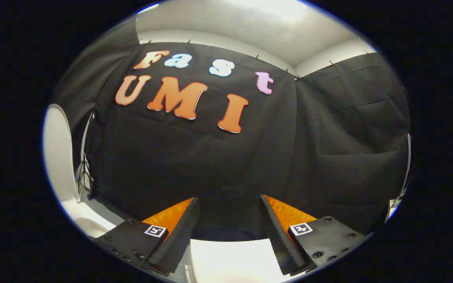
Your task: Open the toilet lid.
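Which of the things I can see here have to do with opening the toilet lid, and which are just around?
For the job:
- toilet lid, white, standing raised off to the side of the fingers
- toilet, white surface low between the fingers
- gripper, fingers apart, holding nothing

Just around:
- black cloth wall ahead of the fingers
- ceiling

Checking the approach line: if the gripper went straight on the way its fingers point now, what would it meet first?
Probably the black cloth wall. The gripper is open with nothing between its fingers, and the cloth lies straight beyond them. The white toilet stands off to the side; depth is unclear.
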Demonstrator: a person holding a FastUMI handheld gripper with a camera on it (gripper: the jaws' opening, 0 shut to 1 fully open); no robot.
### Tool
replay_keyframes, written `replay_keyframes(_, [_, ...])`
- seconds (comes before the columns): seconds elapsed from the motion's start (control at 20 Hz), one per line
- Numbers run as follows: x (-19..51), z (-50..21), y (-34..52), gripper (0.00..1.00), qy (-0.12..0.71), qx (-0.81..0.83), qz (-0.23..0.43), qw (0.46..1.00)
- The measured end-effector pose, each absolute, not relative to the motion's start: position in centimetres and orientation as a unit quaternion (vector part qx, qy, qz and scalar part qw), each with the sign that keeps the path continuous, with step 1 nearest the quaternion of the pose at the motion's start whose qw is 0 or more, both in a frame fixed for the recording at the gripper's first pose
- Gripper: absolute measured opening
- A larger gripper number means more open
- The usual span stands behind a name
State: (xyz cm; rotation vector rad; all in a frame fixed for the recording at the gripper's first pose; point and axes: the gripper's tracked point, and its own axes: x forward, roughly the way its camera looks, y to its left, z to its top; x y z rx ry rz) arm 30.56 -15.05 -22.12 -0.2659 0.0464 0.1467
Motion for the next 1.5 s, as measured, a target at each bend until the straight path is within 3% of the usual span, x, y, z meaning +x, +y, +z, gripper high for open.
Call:
replay_keyframes(0.3, [30.8, -30.3, -17.5, 0.98, 0.108, -0.012, 0.089, 0.99])
replay_keyframes(0.55, [30.0, -27.6, -16.7, 0.99, 0.068, 0.007, 0.102, 0.992])
replay_keyframes(0.8, [31.0, -29.5, -17.0, 0.99, 0.099, 0.006, 0.093, 0.991])
replay_keyframes(1.2, [30.0, -18.9, -8.8, 0.98, 0.029, 0.039, 0.083, 0.995])
replay_keyframes(1.5, [22.3, -16.1, -1.0, 0.98, 0.021, 0.009, 0.107, 0.994])
